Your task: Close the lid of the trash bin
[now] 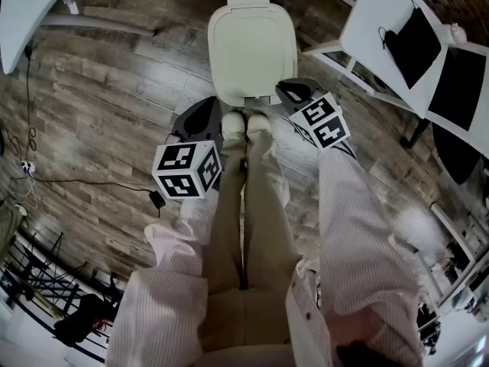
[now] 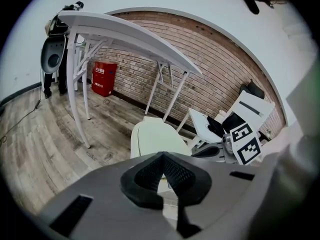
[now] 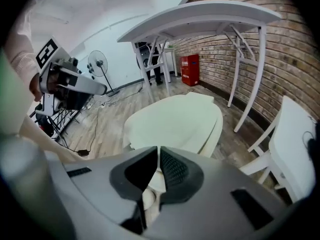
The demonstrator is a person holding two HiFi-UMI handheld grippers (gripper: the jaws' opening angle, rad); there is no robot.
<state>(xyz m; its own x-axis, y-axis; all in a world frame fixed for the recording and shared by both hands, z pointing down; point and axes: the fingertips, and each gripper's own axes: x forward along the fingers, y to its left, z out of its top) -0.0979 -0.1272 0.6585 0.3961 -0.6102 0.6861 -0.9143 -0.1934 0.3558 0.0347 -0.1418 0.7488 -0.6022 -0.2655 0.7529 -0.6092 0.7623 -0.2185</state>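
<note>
The cream trash bin (image 1: 252, 48) stands on the wood floor (image 1: 114, 90), its lid (image 1: 252, 40) lying down flat. The left hand-held gripper (image 1: 205, 113), near the bin's front-left corner, is closed and empty. The right hand-held gripper (image 1: 289, 90), at the front-right corner, has its jaws all but together and holds nothing.

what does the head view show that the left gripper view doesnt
Only the head view: the person's shoes and trousers. Only the left gripper view: a red box by the brick wall. Both: the bin and the right gripper.
</note>
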